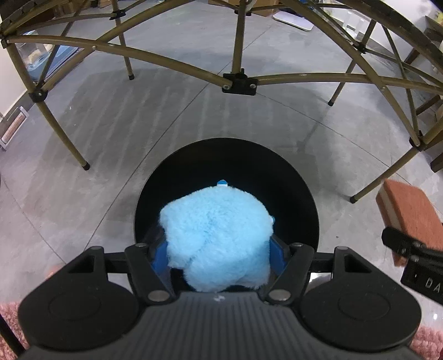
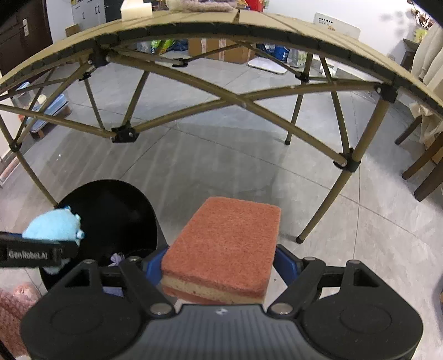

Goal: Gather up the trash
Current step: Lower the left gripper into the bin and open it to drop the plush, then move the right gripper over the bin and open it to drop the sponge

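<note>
Left wrist view: my left gripper [image 1: 218, 249] is clamped on a fluffy blue toy [image 1: 217, 238], held lower centre, directly over the open mouth of the black bin [image 1: 304, 199]. My right gripper's sponge [image 1: 409, 216] pokes in at the right edge. Risk here, as I judge it: the fuzz may cling to my blue pads [image 1: 277, 253] on release and the toy may hang instead of dropping. The toy hides my fingertips and the bin's bottom is pure black. Right wrist view: my right gripper [image 2: 218, 265] grips the orange sponge [image 2: 227, 243] at its near end, lower centre, over bare floor to the right of the bin [image 2: 133, 210]. Letting go here would miss. Something pale purple [image 2: 117, 259] shows inside the bin; I cannot identify it. Folding table [image 2: 193, 25] arches across the top.
</note>
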Action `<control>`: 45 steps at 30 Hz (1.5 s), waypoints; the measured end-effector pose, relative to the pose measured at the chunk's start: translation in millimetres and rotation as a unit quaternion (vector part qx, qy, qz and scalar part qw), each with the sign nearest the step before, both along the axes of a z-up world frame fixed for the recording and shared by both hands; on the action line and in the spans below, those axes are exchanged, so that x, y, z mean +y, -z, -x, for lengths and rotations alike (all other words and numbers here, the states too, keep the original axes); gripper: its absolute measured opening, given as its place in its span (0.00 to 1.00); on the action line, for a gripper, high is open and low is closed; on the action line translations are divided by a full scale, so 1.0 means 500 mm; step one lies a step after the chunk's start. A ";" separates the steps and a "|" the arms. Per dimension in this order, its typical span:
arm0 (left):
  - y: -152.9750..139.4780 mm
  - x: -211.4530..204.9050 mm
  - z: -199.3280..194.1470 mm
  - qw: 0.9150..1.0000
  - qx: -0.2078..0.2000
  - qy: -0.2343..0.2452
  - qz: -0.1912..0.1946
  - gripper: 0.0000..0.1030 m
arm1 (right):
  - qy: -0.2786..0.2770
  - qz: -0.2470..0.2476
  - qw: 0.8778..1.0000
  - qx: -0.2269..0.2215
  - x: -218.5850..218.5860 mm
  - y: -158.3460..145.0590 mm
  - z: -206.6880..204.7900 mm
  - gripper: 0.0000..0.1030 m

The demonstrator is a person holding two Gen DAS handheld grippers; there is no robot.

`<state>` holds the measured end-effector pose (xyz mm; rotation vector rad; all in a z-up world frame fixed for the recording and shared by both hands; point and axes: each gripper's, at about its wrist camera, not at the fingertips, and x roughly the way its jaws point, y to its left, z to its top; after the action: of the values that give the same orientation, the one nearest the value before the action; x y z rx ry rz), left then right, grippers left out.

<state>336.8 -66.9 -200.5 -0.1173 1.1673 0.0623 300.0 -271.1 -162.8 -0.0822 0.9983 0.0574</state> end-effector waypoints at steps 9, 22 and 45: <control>0.004 0.003 -0.001 1.000 0.003 -0.002 -0.001 0.69 | -0.003 -0.002 1.000 0.006 0.005 0.011 0.008 0.77; 0.005 0.008 -0.004 1.000 0.004 -0.009 -0.011 1.00 | -0.008 0.003 1.000 0.011 0.012 0.018 0.011 0.77; -0.014 0.014 0.009 1.000 -0.011 0.006 -0.010 1.00 | -0.019 0.004 1.000 0.013 0.024 0.017 0.017 0.77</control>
<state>332.4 -59.9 -193.7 -0.0939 1.1452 0.0614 291.6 -259.1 -171.5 -0.1070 1.0222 0.0887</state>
